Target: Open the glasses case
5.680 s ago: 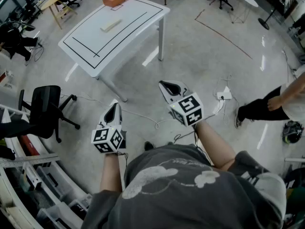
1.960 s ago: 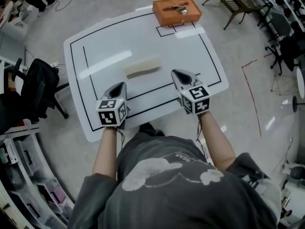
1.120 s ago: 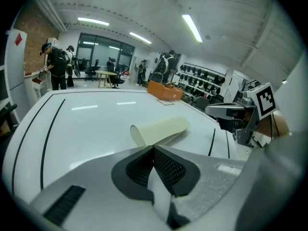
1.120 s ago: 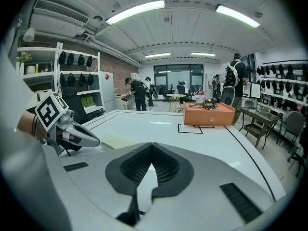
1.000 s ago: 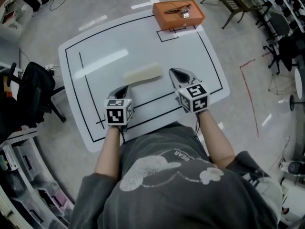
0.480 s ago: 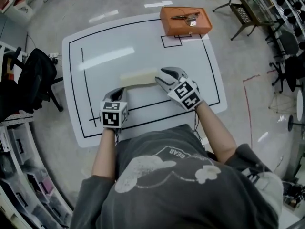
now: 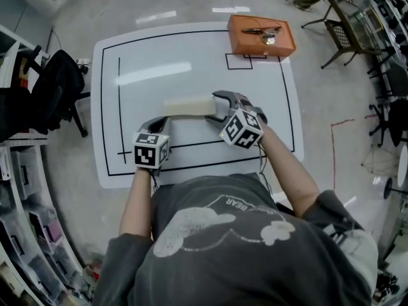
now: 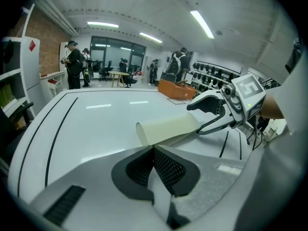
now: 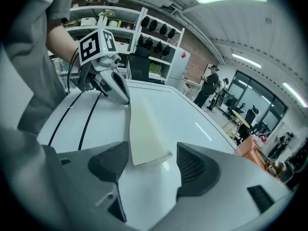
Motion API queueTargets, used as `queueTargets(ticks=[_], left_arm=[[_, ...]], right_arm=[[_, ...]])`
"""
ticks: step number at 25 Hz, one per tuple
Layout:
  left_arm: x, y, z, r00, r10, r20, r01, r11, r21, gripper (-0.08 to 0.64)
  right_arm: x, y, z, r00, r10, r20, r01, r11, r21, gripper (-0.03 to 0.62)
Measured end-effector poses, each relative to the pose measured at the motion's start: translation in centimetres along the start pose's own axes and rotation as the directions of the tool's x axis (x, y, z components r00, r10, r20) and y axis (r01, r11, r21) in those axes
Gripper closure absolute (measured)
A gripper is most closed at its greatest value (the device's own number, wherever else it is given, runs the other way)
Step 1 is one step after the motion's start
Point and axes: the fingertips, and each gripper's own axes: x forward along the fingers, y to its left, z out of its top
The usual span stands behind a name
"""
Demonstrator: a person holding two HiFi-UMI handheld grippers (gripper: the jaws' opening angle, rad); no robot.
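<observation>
The right gripper's (image 9: 153,161) jaws have just been opening wide around 1 end of the glasses case (image 7: 189,106). The left gripper (image 8: 154,165), closed and empty, points at its other end.

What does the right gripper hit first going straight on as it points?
The glasses case: its near end already sits between the jaws of the right gripper, which have just been opening and do not seem to press it. Contact looks near, though depth is unclear.
</observation>
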Motion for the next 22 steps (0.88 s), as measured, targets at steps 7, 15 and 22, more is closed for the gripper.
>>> queueTargets(ticks=[7,15,22], left_arm=[[-0.1,0.2,0.0,1.000,0.015,0.004,-0.014,1.000,-0.025,0.558],[0.0,0.1,0.0,1.000,0.025,-0.008,-0.025,1.000,-0.016,0.558],[0.1,0.1,-0.1,0.999,0.031,-0.009,-0.031,0.999,-0.022,0.558]], right_arm=[[0.4,0.3,0.0,0.999,0.038,-0.001,-0.038,0.998,-0.051,0.322],[0.1,0.1,0.1,0.997,0.082,-0.005,-0.082,0.996,-0.030,0.331],[-0.7,-0.6,1.0,0.996,0.084,0.026,-0.085,0.996,0.030,0.380]])
